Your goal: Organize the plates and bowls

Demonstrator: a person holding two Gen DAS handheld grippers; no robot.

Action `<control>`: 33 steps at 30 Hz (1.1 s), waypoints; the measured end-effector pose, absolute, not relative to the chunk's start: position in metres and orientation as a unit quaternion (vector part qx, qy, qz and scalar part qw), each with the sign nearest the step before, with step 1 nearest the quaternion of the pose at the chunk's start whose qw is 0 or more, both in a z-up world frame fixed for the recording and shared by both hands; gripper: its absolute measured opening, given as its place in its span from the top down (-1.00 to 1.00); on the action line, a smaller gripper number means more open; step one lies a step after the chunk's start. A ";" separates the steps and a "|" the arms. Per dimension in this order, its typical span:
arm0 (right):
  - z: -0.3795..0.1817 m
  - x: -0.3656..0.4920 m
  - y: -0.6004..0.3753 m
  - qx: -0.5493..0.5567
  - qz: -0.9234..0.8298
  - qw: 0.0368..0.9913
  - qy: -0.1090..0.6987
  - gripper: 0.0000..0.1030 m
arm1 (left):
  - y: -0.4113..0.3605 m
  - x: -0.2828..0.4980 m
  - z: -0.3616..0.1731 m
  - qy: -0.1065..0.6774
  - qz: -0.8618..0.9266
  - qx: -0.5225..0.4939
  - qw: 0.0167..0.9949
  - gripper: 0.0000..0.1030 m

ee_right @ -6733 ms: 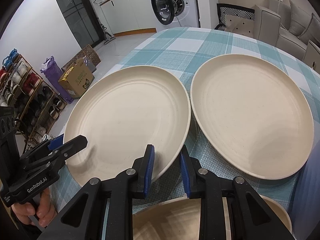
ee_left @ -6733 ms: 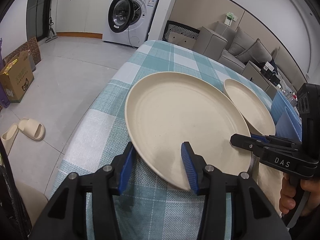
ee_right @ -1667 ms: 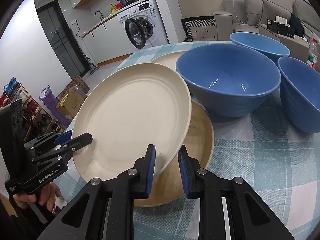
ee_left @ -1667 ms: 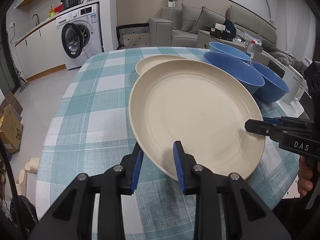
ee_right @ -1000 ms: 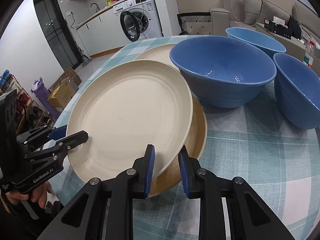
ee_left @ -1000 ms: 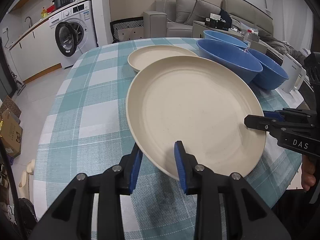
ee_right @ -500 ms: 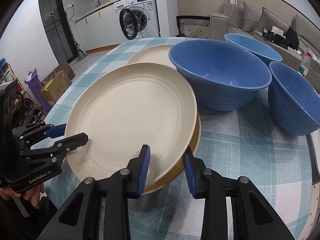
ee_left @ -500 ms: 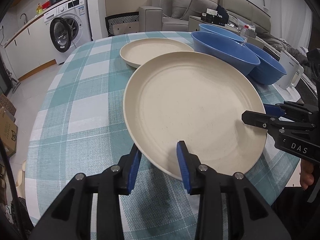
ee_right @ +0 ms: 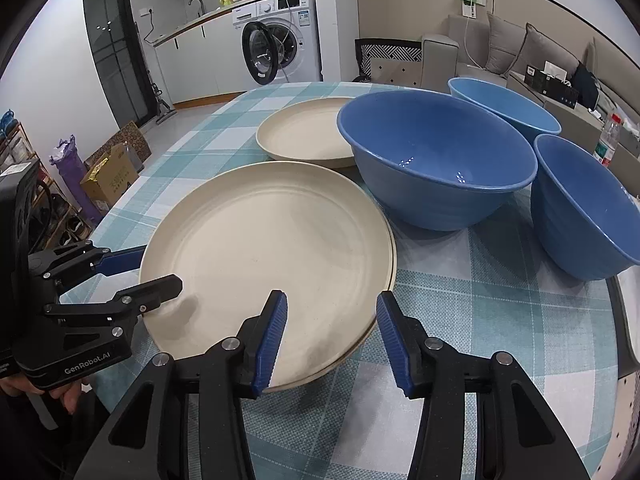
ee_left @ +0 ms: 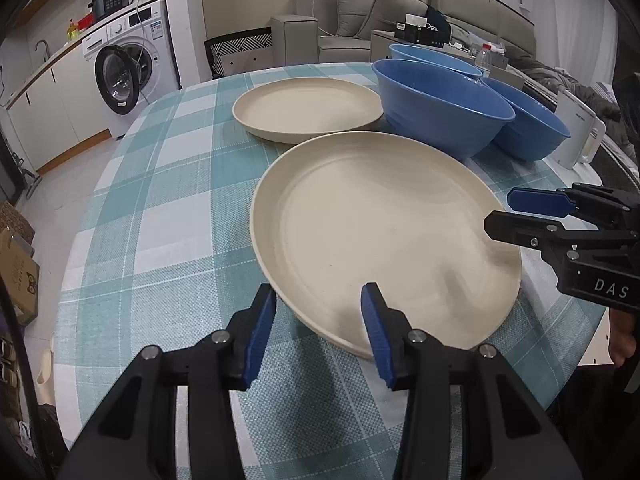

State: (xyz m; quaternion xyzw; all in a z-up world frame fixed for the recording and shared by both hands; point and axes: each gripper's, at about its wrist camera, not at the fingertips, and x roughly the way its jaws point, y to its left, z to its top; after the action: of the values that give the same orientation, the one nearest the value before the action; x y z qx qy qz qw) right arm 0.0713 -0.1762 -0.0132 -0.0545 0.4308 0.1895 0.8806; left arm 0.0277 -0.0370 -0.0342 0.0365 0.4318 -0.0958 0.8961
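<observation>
A large cream plate point(ee_left: 384, 232) point(ee_right: 272, 248) lies stacked on another cream plate, whose rim point(ee_right: 390, 280) just shows beneath. My left gripper point(ee_left: 318, 320) is open, its jaws apart either side of the plate's near rim. My right gripper point(ee_right: 332, 332) is open at the stack's opposite rim; it also shows in the left wrist view point(ee_left: 516, 210). A third cream plate point(ee_left: 306, 110) point(ee_right: 304, 132) lies farther back. Three blue bowls stand beside it: a big one point(ee_left: 440, 108) point(ee_right: 436, 160), one behind point(ee_right: 504, 106), one at the right point(ee_right: 588, 204).
The round table has a teal and white checked cloth point(ee_left: 160, 208); its edge is close on my left. A white appliance point(ee_left: 576, 136) stands near the bowls. A washing machine point(ee_left: 128, 68), a sofa point(ee_left: 400, 8) and cardboard boxes point(ee_right: 112, 172) are beyond the table.
Both grippers carried the plate over the table, set it down on the other cream plate, and have opened wider, letting go of its rim.
</observation>
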 end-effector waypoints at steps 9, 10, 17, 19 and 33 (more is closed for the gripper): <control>-0.010 0.070 -0.180 -0.043 0.189 0.886 0.421 -0.53 | -0.040 0.028 -0.035 0.428 -0.096 0.052 0.897 0.03; -0.009 0.069 -0.181 -0.042 0.189 0.887 0.420 -0.55 | -0.039 0.028 -0.034 0.428 -0.097 0.048 0.897 0.03; -0.003 0.066 -0.183 -0.031 0.194 0.892 0.407 -0.83 | -0.033 0.030 -0.030 0.418 -0.090 0.037 0.903 -0.04; 0.000 0.064 -0.183 -0.029 0.198 0.896 0.397 -0.93 | -0.031 0.030 -0.029 0.418 -0.094 0.034 0.903 -0.20; 0.013 0.061 -0.179 -0.045 0.209 0.905 0.368 -0.99 | -0.013 0.030 -0.015 0.380 -0.074 0.004 0.922 -1.00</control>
State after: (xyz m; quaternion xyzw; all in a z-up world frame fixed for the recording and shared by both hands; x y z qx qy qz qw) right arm 0.0609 -0.1793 0.0134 -0.0445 0.3682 0.2089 0.9049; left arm 0.0300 -0.0130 -0.0147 0.0044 0.3797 -0.0735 0.9222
